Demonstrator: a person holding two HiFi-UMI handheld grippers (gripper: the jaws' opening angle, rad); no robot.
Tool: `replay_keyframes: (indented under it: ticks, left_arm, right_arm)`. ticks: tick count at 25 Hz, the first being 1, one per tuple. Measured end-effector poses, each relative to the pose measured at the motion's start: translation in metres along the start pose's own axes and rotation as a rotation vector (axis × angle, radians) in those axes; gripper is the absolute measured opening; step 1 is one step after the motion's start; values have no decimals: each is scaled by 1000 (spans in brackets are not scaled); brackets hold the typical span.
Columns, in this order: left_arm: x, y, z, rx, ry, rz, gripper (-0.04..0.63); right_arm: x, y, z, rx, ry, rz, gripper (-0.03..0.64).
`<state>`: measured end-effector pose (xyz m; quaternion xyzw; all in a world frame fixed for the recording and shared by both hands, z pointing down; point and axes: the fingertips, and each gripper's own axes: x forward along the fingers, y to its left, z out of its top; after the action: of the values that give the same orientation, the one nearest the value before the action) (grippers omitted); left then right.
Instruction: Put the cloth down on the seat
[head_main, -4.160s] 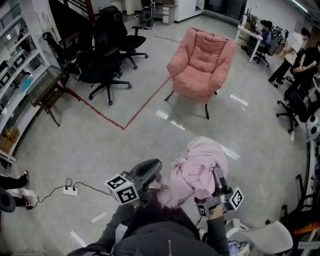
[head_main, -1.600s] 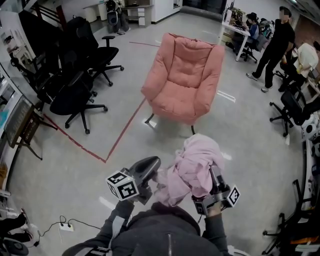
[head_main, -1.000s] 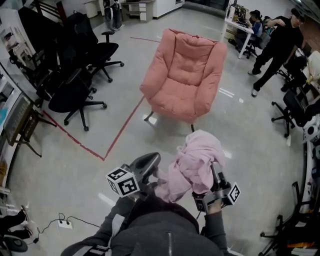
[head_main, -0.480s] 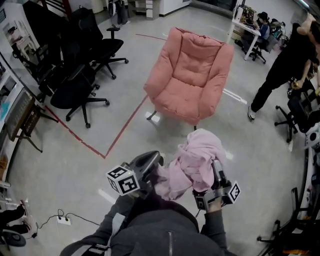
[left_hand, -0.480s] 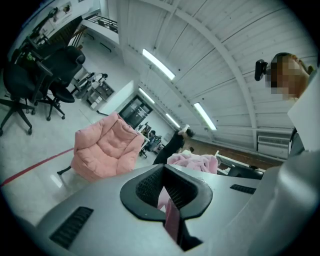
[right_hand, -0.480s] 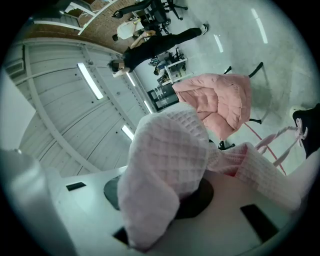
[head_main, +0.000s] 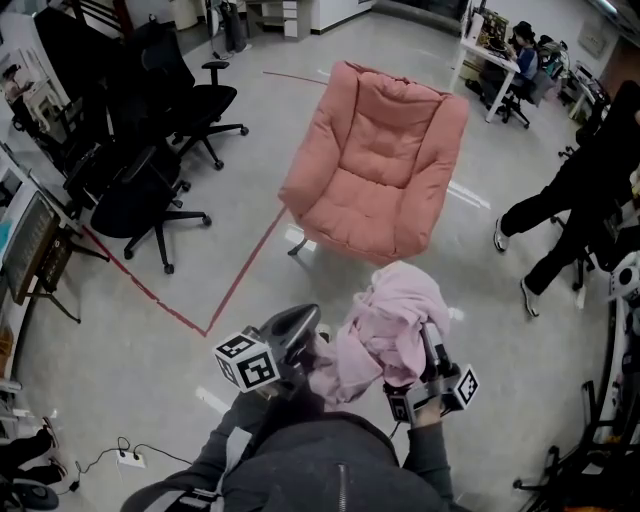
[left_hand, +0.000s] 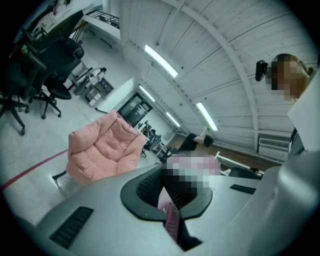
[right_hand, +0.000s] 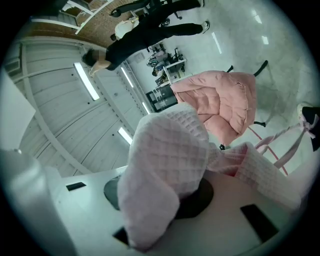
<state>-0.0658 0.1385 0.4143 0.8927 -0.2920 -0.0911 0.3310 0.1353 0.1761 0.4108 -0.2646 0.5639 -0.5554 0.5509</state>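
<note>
Now holds the crumpled pale-pink waffle-weave cloth (head_main: 388, 318) between 2 tools. Pinches 1 thin fold in the left gripper (head_main: 310, 346), with jaws almost together; clamps a thick bunch in the right gripper (head_main: 429, 350), with jaws partly apart around it. Faces the padded salmon-pink fabric armchair (head_main: 395, 120) straight ahead, well apart. Needs, most likely, a forward carry over the seat cushion (head_main: 348, 205), with both grippers about equally near.

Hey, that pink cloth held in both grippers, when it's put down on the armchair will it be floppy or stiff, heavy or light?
Probably floppy: the pink cloth bunches and droops over the right gripper. Likely light: the left gripper holds just a thin fold. On the armchair seat it should slump, not roll.
</note>
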Motion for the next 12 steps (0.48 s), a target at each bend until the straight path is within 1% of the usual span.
replay_keyframes:
  ticks: [12]
  left_arm:
    - [85,74,78,-2,34,-31,5]
  right_arm:
    - [113,-19,49,-27,-54,-2,118]
